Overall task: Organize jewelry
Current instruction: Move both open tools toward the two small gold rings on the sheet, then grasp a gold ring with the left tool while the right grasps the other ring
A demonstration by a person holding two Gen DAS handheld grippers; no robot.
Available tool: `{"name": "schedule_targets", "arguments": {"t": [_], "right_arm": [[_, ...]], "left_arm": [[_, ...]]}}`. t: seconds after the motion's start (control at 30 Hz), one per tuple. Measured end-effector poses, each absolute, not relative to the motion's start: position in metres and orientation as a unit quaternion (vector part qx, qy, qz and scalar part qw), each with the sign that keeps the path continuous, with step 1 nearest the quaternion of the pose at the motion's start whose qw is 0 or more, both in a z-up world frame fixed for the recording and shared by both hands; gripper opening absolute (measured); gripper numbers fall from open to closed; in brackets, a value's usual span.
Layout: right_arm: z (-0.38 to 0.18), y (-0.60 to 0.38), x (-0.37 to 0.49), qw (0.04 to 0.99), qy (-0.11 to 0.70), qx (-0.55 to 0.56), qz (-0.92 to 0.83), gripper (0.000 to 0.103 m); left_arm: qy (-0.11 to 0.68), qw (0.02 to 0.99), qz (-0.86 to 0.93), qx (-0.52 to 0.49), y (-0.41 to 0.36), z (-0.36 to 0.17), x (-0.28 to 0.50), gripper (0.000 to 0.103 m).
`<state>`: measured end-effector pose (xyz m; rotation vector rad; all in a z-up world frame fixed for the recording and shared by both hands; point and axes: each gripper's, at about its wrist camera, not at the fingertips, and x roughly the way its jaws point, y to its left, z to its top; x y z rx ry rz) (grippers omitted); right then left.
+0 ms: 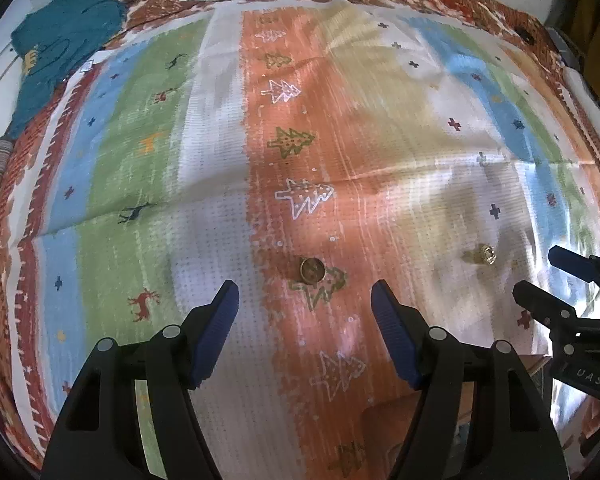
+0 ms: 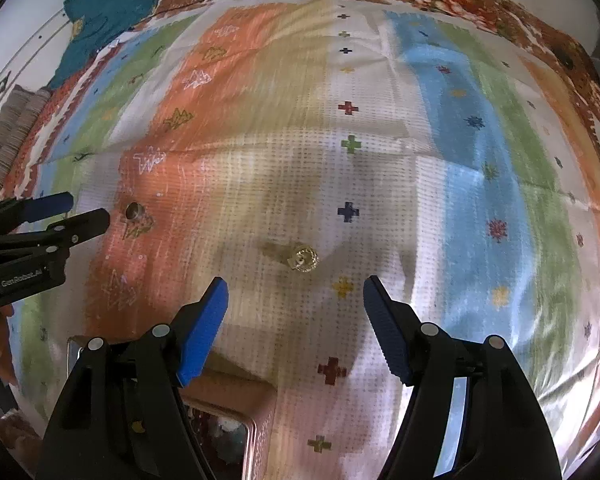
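A plain gold ring point(image 1: 312, 270) and an ornate one point(image 2: 302, 261) lie apart on the striped cloth point(image 1: 204, 200); our left gripper point(image 1: 305, 300) and right gripper point(image 2: 296, 300) stand over them, jaws wide, empty. We judge either ring could skid away from a closing pad.

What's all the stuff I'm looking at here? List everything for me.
Plain ring: one, gold, on the orange stripe, ahead of the left hand-held gripper.
Ornate ring: one, gold, on the pale stripe, ahead of the right hand-held gripper.
Striped cloth: one, orange, green, blue and white with trees and crosses, covering the surface.
Teal garment: one, far left corner.
Pink box: one, mirrored inside, near edge, contents unclear.
Left hand-held gripper: one, black with blue pads, open, empty.
Right hand-held gripper: one, same colours, open, empty.
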<state>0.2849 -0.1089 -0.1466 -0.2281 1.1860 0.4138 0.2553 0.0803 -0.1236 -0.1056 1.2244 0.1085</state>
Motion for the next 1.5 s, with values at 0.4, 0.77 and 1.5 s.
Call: {"name": "schedule_targets", "arguments": {"t": [0.4,0.77,1.5], "right_arm": [[-0.173,-0.101,0.304,0.791,0.572,-0.119,0.181,0.07],[-0.189,-0.093,0.314,0.78,0.586,-0.118,0.183,0.059],[-0.184,-0.105,0.312,0.788,0.577,-0.115,0.181,0.009]], "left_arm": [[0.597,0.802,0.031,-0.024,0.075,-0.153,0.275,0.059],[0.602,0.798,0.023,-0.019,0.077,-0.164,0.285,0.042],[0.589,0.807,0.023,0.015,0.066,-0.154,0.275,0.018]]}}
